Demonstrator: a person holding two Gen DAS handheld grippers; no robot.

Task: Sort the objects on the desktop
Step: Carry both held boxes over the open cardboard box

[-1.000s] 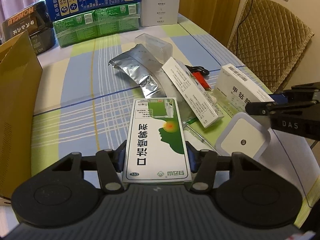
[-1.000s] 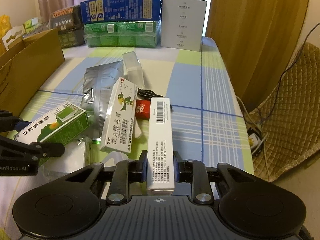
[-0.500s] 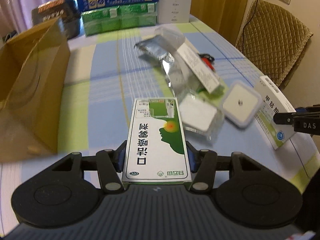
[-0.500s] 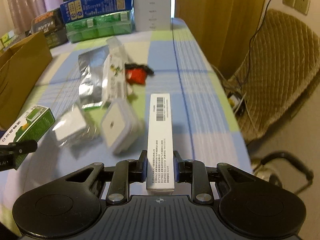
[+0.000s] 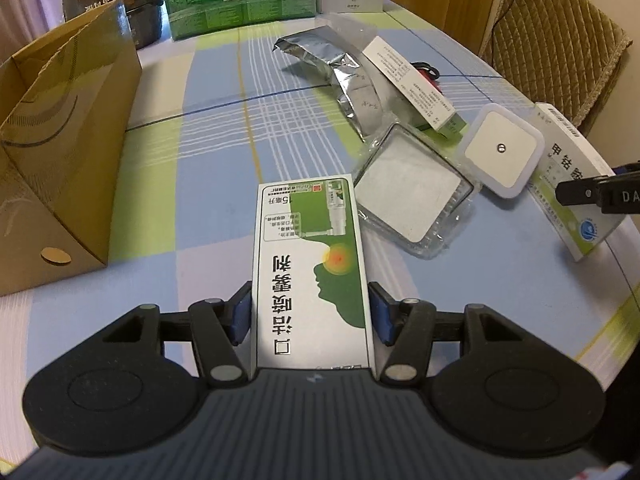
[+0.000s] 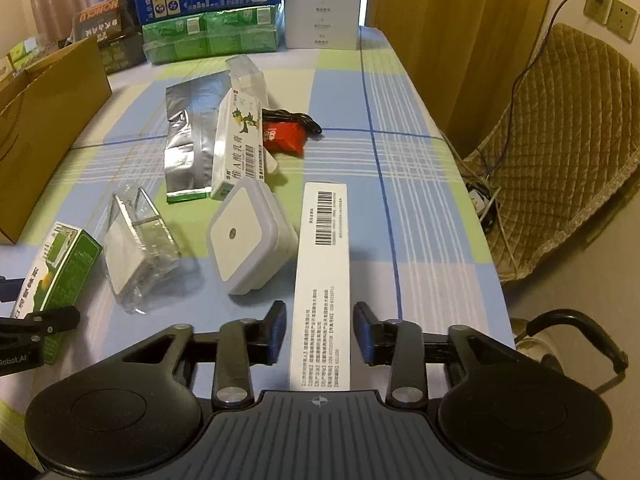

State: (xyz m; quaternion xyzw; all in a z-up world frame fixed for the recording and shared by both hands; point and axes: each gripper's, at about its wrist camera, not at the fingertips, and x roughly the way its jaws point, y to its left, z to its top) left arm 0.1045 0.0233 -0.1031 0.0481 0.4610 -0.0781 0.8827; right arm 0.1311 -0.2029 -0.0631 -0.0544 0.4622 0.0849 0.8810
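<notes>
Boxes in the grippers: two. One green-and-white spray box (image 5: 312, 268) is being pinched by the left gripper (image 5: 310, 314), both pads pressed to its sides. One long white barcoded box (image 6: 322, 280) is lying between the spread fingers of the right gripper (image 6: 320, 330), gaps being seen on both sides. Loose items being counted on the checked tablecloth (image 6: 400, 168): one square white night light (image 6: 244, 236), one clear plastic case (image 6: 136, 240), one foil pouch (image 6: 188, 144), one red packet (image 6: 284, 136). One cardboard box (image 5: 60, 152) is standing at left; one quilted chair (image 6: 560, 152) at right.
</notes>
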